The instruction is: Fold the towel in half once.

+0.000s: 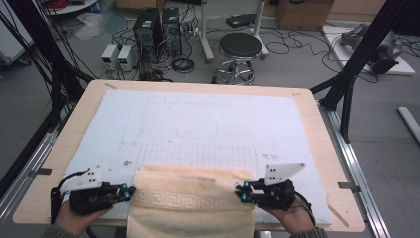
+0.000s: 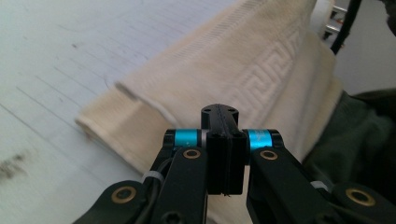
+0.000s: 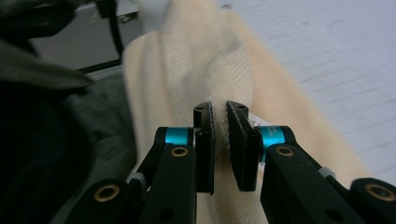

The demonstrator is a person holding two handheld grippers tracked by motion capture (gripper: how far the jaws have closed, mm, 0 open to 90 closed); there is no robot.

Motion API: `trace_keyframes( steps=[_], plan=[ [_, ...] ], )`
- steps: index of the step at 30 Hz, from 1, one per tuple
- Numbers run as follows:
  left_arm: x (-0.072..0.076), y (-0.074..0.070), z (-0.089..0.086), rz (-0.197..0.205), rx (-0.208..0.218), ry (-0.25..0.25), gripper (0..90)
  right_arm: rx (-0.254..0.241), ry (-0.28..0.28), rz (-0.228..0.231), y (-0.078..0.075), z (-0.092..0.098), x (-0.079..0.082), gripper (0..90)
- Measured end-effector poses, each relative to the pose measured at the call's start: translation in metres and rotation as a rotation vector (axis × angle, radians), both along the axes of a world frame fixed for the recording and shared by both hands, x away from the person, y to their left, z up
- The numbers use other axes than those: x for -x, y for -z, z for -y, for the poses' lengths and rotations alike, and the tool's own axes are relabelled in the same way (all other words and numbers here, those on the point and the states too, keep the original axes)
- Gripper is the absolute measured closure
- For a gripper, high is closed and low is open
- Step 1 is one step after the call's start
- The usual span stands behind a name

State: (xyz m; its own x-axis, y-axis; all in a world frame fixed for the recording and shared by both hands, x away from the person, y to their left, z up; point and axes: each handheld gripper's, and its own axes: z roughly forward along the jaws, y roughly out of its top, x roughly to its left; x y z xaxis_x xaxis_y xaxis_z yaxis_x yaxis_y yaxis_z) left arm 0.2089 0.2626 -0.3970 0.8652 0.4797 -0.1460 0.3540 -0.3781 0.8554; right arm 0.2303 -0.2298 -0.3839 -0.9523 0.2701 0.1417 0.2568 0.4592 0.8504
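Risk: towel (image 1: 190, 201) slipping off the counter (image 1: 317, 124) edge, since much of it overhangs the near side. Towel lies folded between both tools. Left hand-held gripper (image 1: 130, 192) at its left edge, jaws pressed together, nothing visibly caught. Right hand-held gripper (image 1: 241, 191) at its right edge, jaws narrowly parted, possibly pinching cloth.

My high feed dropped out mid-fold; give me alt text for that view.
A cream towel, folded with a patterned band, lies at the near edge of a white-covered table. The left gripper and right gripper flank its two sides, jaws pointing inward at its edges.
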Motion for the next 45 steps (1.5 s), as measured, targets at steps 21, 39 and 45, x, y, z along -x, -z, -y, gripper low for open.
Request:
trace_keyframes(
  steps=[21,39,45],
  plan=[
    [-0.062,0.010,0.016,-0.029,-0.039,-0.093,70.4,0.095,0.183,-0.024,0.024,0.010,-0.047,56.1],
    [-0.100,0.041,0.011,-0.110,-0.105,-0.176,58.9,0.173,0.257,-0.057,0.051,0.017,-0.074,49.5],
    [-0.102,0.046,0.012,-0.125,-0.102,-0.165,59.0,0.200,0.241,-0.088,0.056,0.015,-0.079,51.4]
  ],
)
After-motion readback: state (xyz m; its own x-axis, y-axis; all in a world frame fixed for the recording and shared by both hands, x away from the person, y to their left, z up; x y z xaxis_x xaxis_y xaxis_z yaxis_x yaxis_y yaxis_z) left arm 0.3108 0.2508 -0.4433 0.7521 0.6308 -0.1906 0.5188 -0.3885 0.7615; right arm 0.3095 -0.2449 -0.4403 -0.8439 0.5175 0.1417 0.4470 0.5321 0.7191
